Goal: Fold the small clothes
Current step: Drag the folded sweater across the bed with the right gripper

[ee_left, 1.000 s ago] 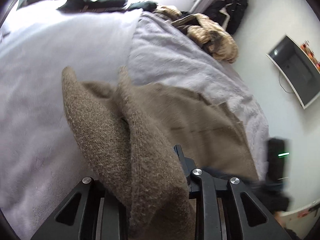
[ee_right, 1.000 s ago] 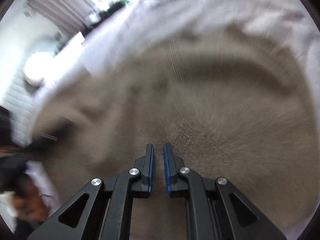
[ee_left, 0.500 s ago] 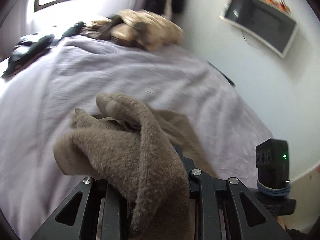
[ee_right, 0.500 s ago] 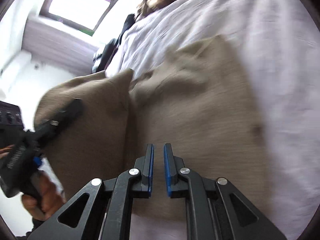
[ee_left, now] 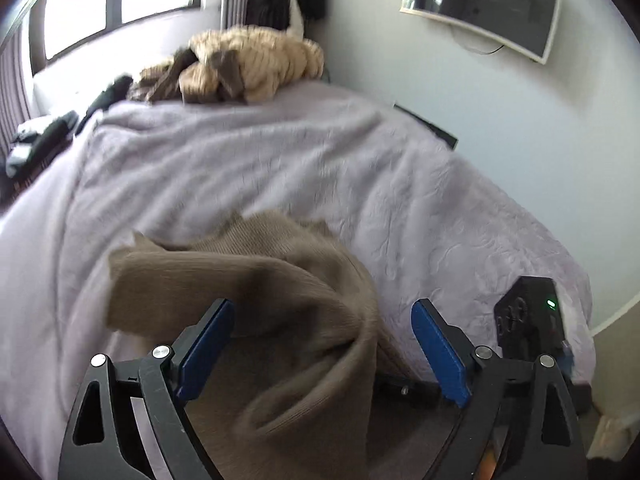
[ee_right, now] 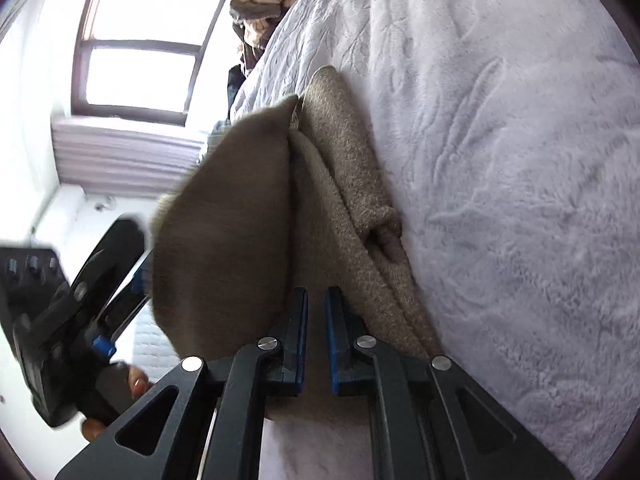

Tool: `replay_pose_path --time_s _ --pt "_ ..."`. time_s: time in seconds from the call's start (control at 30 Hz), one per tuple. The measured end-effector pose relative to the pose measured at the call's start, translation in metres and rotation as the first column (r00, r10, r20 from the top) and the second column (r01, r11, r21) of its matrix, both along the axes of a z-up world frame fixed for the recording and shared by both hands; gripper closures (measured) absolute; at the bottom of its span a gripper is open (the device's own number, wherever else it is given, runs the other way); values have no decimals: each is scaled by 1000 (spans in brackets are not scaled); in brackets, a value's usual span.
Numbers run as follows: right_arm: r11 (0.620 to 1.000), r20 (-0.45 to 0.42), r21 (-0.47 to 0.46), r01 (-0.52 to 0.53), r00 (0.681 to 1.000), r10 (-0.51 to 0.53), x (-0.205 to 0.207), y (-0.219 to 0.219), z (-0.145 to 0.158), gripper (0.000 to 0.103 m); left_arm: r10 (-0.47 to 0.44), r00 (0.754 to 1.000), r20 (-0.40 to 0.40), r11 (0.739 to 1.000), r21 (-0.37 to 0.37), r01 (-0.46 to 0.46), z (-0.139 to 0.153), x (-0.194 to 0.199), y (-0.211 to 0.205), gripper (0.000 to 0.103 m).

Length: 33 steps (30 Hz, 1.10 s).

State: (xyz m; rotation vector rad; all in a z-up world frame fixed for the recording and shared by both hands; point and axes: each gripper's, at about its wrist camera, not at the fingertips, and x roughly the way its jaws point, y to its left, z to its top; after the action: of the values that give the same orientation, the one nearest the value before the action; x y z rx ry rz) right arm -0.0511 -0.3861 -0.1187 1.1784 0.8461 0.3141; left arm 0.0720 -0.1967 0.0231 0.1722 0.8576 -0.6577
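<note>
I read the left tool (ee_left: pixel 322 344) as wide apart and still opening: its two blue pads (ee_left: pixel 208 346) stand clear on either side of the brown knit garment (ee_left: pixel 288 320), and neither pad presses on the cloth. A thick fold of the garment lies between the fingers and drapes over the lower frame of the tool.

I read the right tool (ee_right: pixel 316 336) as nearly closed, with its jaws opening slightly. A narrow gap shows between its blue pads (ee_right: pixel 332 340), and I see no cloth inside that gap. The garment (ee_right: pixel 332 208) sits just ahead of the fingertips and partly under them.

The garment lies on the bed (ee_left: pixel 400 184), near the edge closest to me, on a pale lilac textured bedspread (ee_right: pixel 500 160). In the right wrist view one flap of the garment stands raised on the left side, while rolled and folded layers rest flat on the bedspread beside it.

In the same view the left tool appears at the lower left, blurred, with the person's hand (ee_right: pixel 120 392) on its grip.

At the far end of the bed I see a heap of beige and brown clothes (ee_left: pixel 248 68). Dark clothes (ee_left: pixel 44 140) lie at the far left. A window (ee_right: pixel 136 44) is behind the bed, and a monitor (ee_left: pixel 484 8) hangs on the wall.
</note>
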Motion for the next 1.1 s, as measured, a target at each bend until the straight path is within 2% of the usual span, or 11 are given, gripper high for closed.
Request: replay_pose_path --time_s 0.03,0.1,0.17,0.43,0.67,0.77,0.87,0.93,1.0,1.03,1.1 --pt "998 19 62 24 1000 -25 -6 -8 -2 76 7 1000 11 1000 -13 -7 5 -2 5 12" --pt "983 58 173 58 996 -69 -10 -16 -5 40 44 999 31 998 -50 -43 15 -4 21 12" --pt "961 87 269 67 992 -94 -13 -21 -7 34 105 993 46 993 -66 -102 19 -2 39 12" --pt "977 88 211 15 996 -34 5 -18 7 33 315 946 -76 949 43 -313 -28 23 106 12" --pt "997 21 47 -55 998 54 39 -12 20 33 361 914 -185 933 80 -352 -69 20 127 12" --pt "993 40 -86 -85 995 88 59 2 42 80 355 919 -173 935 79 -347 -67 20 124 12" --pt "988 65 -128 -91 993 100 55 4 55 81 349 924 -156 937 94 -338 -65 20 121 12" --pt "976 -14 -205 -77 997 75 52 -2 45 80 346 925 -155 937 103 -334 -67 19 122 12" --pt "983 -58 -179 -46 998 36 34 -14 32 76 337 926 -168 941 86 -326 -65 12 129 12" --pt "992 -46 -126 -20 999 15 21 -21 28 72 320 932 -170 947 71 -313 -63 6 133 12" --pt "996 -1 -82 27 1000 -27 -6 -28 31 49 274 948 -164 962 50 -269 -60 -9 141 12"
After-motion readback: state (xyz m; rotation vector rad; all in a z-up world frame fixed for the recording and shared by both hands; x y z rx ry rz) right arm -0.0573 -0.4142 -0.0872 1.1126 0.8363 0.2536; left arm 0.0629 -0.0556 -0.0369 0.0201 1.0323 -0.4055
